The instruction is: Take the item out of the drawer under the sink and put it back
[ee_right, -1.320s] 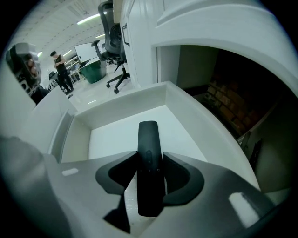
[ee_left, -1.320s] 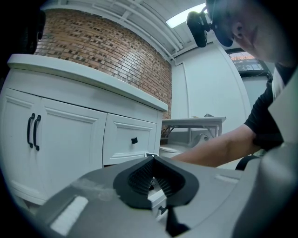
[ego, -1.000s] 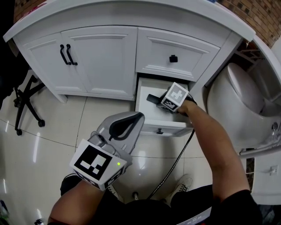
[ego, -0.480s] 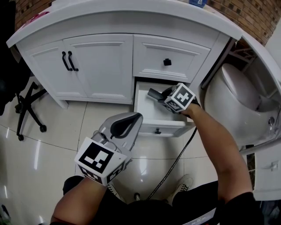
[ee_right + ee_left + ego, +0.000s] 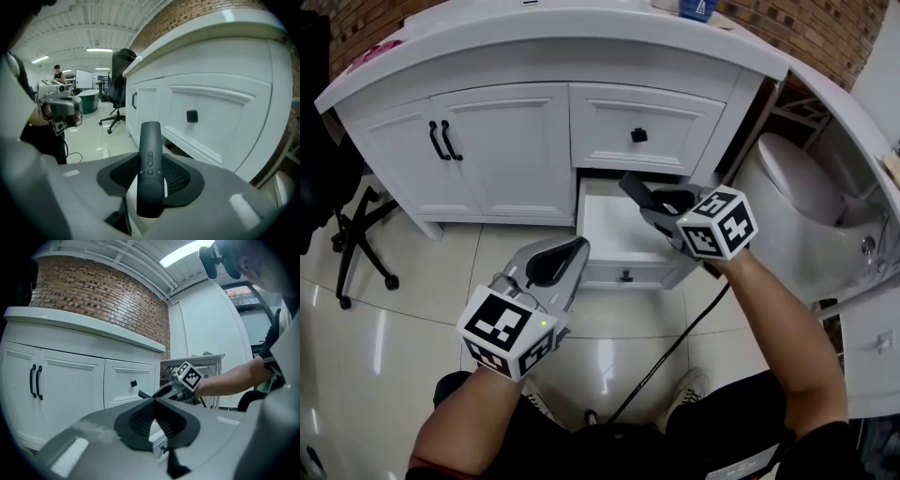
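A dark grey remote control (image 5: pixel 635 192) (image 5: pixel 150 165) is clamped between the jaws of my right gripper (image 5: pixel 659 206) (image 5: pixel 150 176). It hangs above the open white drawer (image 5: pixel 602 236), the lower drawer of the sink cabinet. The remote points at the closed upper drawer (image 5: pixel 639 126) with its black knob (image 5: pixel 191 116). My left gripper (image 5: pixel 555 263) (image 5: pixel 154 420) floats over the floor in front of the cabinet, left of the open drawer. Its jaws are shut with nothing between them. The left gripper view shows the right gripper (image 5: pixel 186 377) beyond.
Cabinet doors with black handles (image 5: pixel 442 141) stand left of the drawers. A toilet (image 5: pixel 797 192) is close on the right. An office chair (image 5: pixel 352 220) stands at the left. A black cable (image 5: pixel 675 339) trails from the right gripper. A blue container (image 5: pixel 694 9) sits on the counter.
The right gripper has lifted up and back out of the drawer with the remote held in it. The left gripper has stayed about where it was, shut.
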Demonstrator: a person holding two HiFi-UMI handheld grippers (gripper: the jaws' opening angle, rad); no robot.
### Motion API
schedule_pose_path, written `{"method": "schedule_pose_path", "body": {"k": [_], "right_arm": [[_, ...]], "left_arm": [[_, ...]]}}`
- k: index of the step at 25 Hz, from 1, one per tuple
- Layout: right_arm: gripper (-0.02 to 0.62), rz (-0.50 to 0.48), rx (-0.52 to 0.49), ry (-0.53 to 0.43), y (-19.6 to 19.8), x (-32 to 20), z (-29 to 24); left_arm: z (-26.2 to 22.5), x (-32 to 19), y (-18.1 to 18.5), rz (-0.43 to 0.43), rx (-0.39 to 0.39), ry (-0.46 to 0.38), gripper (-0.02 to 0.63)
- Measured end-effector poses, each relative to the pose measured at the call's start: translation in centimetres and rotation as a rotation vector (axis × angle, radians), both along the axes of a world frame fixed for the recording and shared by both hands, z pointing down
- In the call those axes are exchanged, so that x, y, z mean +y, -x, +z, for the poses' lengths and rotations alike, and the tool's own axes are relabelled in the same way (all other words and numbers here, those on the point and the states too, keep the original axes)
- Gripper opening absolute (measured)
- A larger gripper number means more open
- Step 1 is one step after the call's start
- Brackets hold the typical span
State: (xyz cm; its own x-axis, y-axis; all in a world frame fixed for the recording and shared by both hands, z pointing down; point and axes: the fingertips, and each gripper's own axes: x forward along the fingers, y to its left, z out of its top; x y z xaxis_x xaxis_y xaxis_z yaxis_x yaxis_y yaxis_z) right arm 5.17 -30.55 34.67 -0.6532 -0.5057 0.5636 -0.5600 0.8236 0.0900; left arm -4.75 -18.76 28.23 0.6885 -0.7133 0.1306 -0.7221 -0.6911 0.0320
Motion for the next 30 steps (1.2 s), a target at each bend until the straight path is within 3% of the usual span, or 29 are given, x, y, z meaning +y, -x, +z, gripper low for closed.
{"method": "schedule_pose_path", "body": {"k": [6,13,22,30], "right_arm": [[0.166,0.025,-0.149,-0.044,-0.8,6.2,-5.3],[0.167,0.073,-0.278,-0.070,-2.9,12.1,-8.8],[0.167,0.080,-0.332,-0.127,-3.3,15.1,-8.1],[0.167,0.108,-0.365,-0.069,-4.0,14.8,-6.9]], "left_arm": [[-1.1,1.0,-0.4,0.032,0.060,-0.014,0.005],[-1.4,1.6,-1.1,0.052,0.046,-0.034,0.005],[-1.4,2.2,-1.4,0.063,0.053,-0.023,0.005],[-1.2,2.4,-1.8,0.063,0.034,-0.020,0.005]]}}
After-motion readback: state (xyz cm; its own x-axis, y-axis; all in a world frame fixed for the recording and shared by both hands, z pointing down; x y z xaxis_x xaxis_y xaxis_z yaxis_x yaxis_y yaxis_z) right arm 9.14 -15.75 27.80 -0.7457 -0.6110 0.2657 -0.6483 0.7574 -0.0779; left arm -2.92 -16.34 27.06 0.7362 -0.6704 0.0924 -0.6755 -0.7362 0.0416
